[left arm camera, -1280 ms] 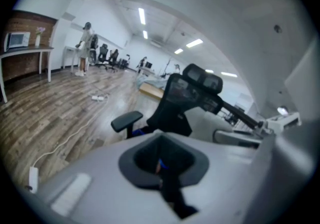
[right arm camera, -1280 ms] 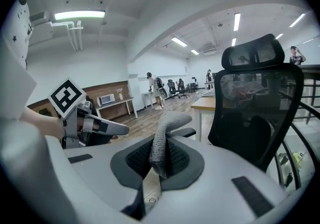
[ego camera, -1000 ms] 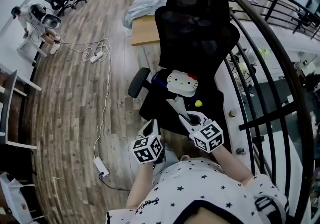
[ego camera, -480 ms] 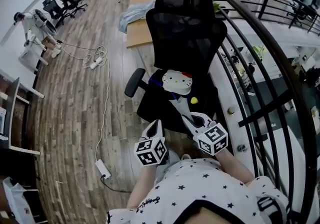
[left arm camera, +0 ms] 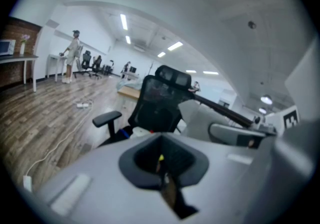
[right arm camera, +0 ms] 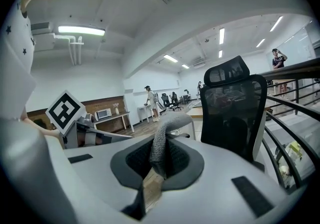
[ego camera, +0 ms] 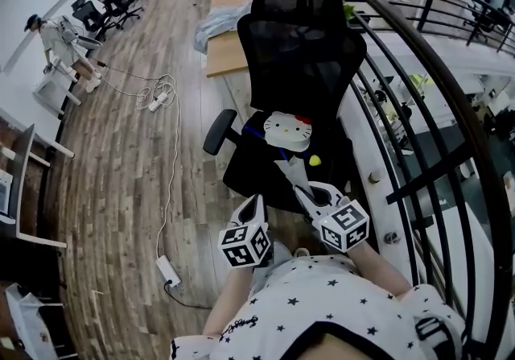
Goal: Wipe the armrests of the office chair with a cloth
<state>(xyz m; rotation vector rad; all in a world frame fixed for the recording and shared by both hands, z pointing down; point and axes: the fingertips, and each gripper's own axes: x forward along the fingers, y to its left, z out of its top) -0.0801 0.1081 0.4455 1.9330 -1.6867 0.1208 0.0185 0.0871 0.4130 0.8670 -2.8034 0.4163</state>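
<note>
A black mesh-backed office chair [ego camera: 302,52] stands in front of me, its left armrest [ego camera: 219,131] sticking out to the left. A cat-face cushion [ego camera: 288,130] and a small yellow ball [ego camera: 315,160] lie on the seat. My right gripper [ego camera: 301,189] hovers over the seat's front edge, shut on a grey knit cloth [right arm camera: 162,143] that sticks up from its jaws. My left gripper [ego camera: 251,207] is just left of it, short of the seat, shut with nothing in it. The chair [left arm camera: 155,102] and armrest [left arm camera: 106,117] lie ahead in the left gripper view.
A black metal railing [ego camera: 418,109] curves close along the chair's right side. A wooden table [ego camera: 229,36] with a cloth heap stands behind the chair. A cable and power strip [ego camera: 167,270] lie on the wood floor to the left. A person [ego camera: 60,36] stands far left.
Both grippers have stayed in front of the seat, almost still. The head view has shifted slightly, and the far person has moved a little.
</note>
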